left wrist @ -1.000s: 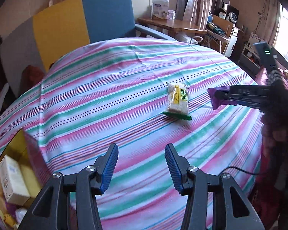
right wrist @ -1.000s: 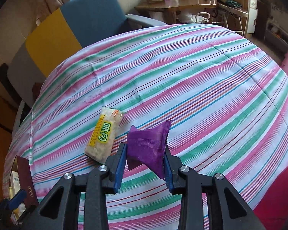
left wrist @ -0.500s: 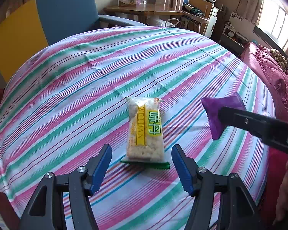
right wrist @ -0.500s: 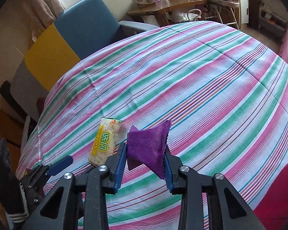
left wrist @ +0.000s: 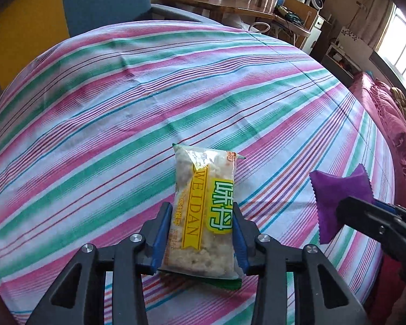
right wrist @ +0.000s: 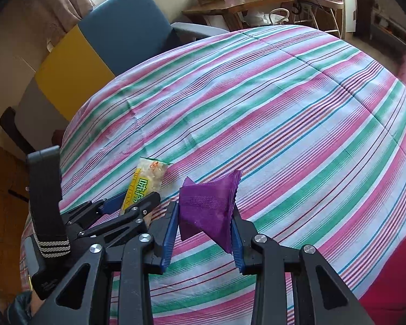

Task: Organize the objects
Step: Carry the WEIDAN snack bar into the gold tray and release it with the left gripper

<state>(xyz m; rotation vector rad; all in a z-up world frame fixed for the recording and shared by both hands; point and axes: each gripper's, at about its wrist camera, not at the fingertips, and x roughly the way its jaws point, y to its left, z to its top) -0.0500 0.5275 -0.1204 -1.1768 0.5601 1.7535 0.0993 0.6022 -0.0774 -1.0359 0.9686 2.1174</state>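
1. Left tool: jaws closing, one on each long side of the Weidan snack packet, which lies flat on the striped bench near its near edge, long axis running away from the tool.
2. Right tool: clamped on a purple sachet, held clear above the cloth just right of the packet.
3. Open cloth lies beyond toward the far edge.
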